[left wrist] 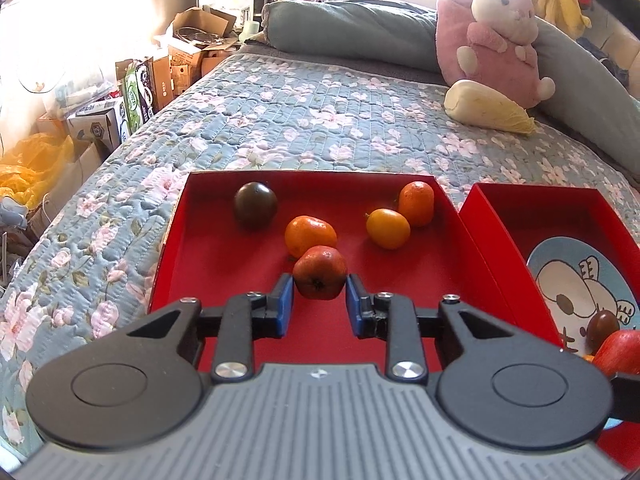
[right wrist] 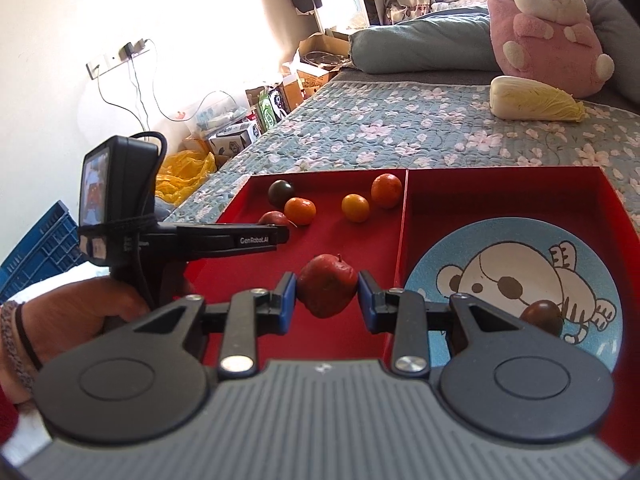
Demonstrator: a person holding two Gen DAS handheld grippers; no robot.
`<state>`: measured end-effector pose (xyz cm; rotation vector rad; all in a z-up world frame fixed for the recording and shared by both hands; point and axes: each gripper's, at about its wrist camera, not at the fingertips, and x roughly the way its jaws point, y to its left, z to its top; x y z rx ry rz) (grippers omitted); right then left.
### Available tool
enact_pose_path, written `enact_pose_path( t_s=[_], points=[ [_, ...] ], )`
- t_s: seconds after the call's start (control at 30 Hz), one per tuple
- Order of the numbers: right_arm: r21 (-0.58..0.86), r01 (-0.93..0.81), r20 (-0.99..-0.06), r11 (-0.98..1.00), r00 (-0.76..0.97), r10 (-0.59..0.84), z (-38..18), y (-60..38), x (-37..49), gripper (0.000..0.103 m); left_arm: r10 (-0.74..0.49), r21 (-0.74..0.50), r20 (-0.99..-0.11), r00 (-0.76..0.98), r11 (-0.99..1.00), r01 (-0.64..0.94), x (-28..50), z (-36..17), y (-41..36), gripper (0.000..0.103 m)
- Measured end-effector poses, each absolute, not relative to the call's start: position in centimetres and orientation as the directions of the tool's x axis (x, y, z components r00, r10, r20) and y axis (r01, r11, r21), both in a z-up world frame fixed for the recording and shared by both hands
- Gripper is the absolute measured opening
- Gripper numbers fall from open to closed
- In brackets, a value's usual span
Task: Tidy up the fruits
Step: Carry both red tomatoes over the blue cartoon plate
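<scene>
A small red fruit [left wrist: 319, 278] is clamped between the blue pads of the left gripper [left wrist: 320, 294], above the near part of the left red tray [left wrist: 172, 236]. It is roundish with a matte, slightly speckled skin, and its dark calyx end is turned toward the camera, so its axis runs near to far. A larger red fruit [right wrist: 327, 290] is grasped by the right gripper [right wrist: 327, 294], just left of the wall shared with the right red tray [right wrist: 616, 204]; its thin stem is pointed up and it looks lumpy. Farther in the left tray, a dark round tomato [left wrist: 255, 205], two glossy orange fruits and a yellow one are seen. On the blue cartoon plate [right wrist: 440, 256] another dark tomato [right wrist: 542, 316] is laid.
</scene>
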<state>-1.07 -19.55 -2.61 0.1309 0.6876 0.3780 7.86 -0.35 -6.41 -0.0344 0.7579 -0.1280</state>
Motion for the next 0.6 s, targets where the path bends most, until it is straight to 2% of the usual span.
enact_pose_path(
  t_s=[0.6],
  points=[
    [0.258, -0.234, -0.583, 0.937, 0.736, 0.345, -2.4, -23.5, -2.3, 0.036, -0.227, -0.081, -0.638, 0.736, 0.97, 0.229, 6.4, -3.8, -5.3, 0.033]
  ],
)
